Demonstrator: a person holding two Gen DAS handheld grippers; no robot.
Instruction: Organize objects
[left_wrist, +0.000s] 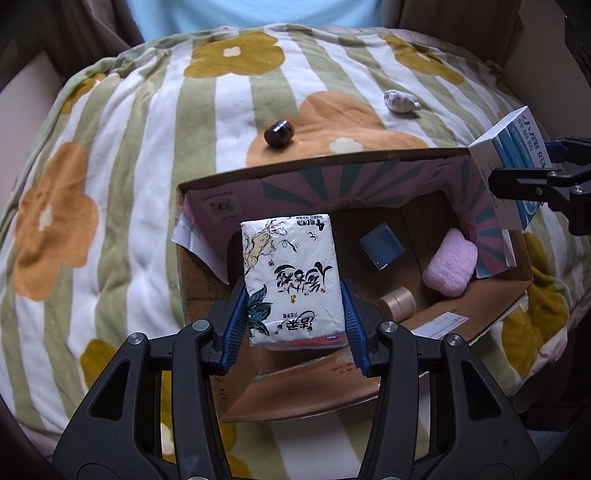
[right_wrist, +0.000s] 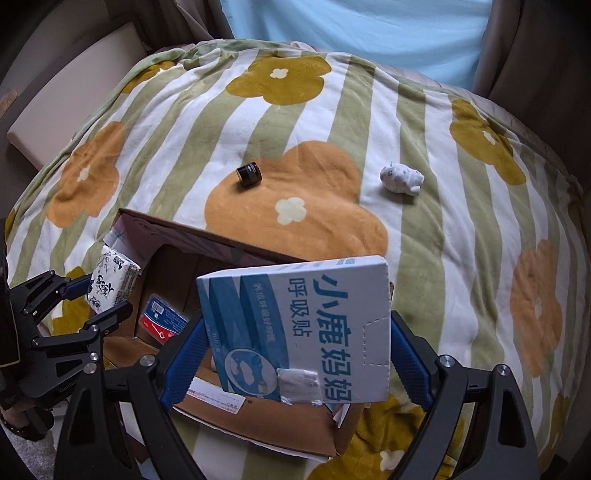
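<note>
My left gripper (left_wrist: 293, 314) is shut on a white tissue pack (left_wrist: 291, 280) with black writing, held above the open cardboard box (left_wrist: 369, 177). The pack and left gripper also show in the right wrist view (right_wrist: 112, 282). My right gripper (right_wrist: 295, 354) is shut on a blue and white carton (right_wrist: 306, 328), held over the box's right side; the carton shows in the left wrist view (left_wrist: 513, 162). Inside the box lie a pink fluffy pad (left_wrist: 448, 264), a blue flat packet (left_wrist: 380, 247) and a tape roll (left_wrist: 399, 302).
The box sits on a bed with a striped flower blanket (left_wrist: 110, 184). Beyond the box lie a small black jar (left_wrist: 279, 133) and a white spotted toy (left_wrist: 400, 101). Both also show in the right wrist view: the jar (right_wrist: 249, 173), the toy (right_wrist: 402, 178). Curtains hang behind.
</note>
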